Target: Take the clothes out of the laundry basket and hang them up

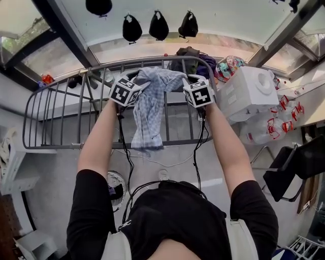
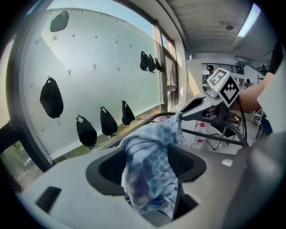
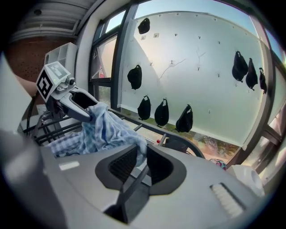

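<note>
Blue checked cloth (image 1: 150,109) is draped over the drying rack (image 1: 61,144), upper middle. Left gripper (image 2: 149,157) is spread wide around it, right gripper (image 3: 140,162) is pinching a corner.

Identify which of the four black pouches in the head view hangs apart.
The topmost pouch, alone at the view's upper edge; the other three hang side by side below it.
</note>
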The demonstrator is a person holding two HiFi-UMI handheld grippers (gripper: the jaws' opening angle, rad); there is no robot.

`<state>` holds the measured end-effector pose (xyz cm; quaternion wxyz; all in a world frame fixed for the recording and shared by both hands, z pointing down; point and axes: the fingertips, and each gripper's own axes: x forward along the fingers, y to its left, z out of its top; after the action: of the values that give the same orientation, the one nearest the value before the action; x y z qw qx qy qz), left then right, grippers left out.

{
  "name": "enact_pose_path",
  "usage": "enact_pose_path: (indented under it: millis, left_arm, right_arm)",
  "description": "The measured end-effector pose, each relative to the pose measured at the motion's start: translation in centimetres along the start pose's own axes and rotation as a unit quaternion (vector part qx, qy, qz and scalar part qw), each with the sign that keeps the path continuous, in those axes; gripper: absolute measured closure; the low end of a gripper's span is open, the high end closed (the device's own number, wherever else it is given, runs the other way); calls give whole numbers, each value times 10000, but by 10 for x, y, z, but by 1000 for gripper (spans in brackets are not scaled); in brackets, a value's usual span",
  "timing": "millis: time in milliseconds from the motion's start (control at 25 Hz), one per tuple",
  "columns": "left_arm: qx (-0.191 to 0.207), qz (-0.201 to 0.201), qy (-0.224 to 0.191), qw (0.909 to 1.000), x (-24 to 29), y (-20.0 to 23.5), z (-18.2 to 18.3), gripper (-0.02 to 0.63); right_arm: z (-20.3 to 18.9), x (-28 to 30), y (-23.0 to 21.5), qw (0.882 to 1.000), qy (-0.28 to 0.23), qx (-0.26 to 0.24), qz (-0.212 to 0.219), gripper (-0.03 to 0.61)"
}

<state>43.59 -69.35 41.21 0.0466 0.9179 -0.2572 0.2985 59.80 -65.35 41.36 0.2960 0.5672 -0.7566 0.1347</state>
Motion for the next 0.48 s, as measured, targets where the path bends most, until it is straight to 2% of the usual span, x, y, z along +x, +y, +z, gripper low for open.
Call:
enact_pose_path:
  millis: [80, 160, 240, 360, 480]
  left_arm:
    - [-7, -48, -7, 10000, -4, -6, -8, 264]
    - [10, -67, -10, 10000, -11, -11, -16, 232]
    - [-21, -31, -48, 10000, -19, -14, -21, 206]
    - [-135, 91, -220, 9996, -35, -14, -25, 204]
    - [-243, 274, -641, 9973, -59, -16, -13, 238]
  right_arm:
    - [-6, 2, 12, 9996, 43, -2, 278, 420]
    - [-11, 1, 19, 9990, 43, 56, 438, 366]
    - [-16, -2, 23, 9986, 29, 162, 512, 357]
    - [-21, -10, 28, 9982, -41, 254, 538, 353]
    - [-13, -28, 33, 9972, -392, 399, 501, 354]
